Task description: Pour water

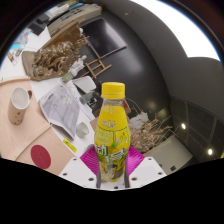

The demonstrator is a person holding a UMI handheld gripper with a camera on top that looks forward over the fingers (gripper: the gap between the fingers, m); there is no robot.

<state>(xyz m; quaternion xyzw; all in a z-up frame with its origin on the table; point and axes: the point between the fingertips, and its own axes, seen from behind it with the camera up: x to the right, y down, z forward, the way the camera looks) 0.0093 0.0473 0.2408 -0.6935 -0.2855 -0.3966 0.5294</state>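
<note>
A yellow drink bottle with a yellow cap and a green-and-yellow label stands upright between my fingers. My gripper holds it with the pink pads pressed against its lower sides. The view is tilted, and the bottle appears lifted above the table. A cream paper cup stands on the table off to the left, well beyond the fingers.
A pale wooden table lies at left with a red round coaster, crumpled paper and plastic, and a basket of dried plants behind. A dark floor and dark wall fill the right side.
</note>
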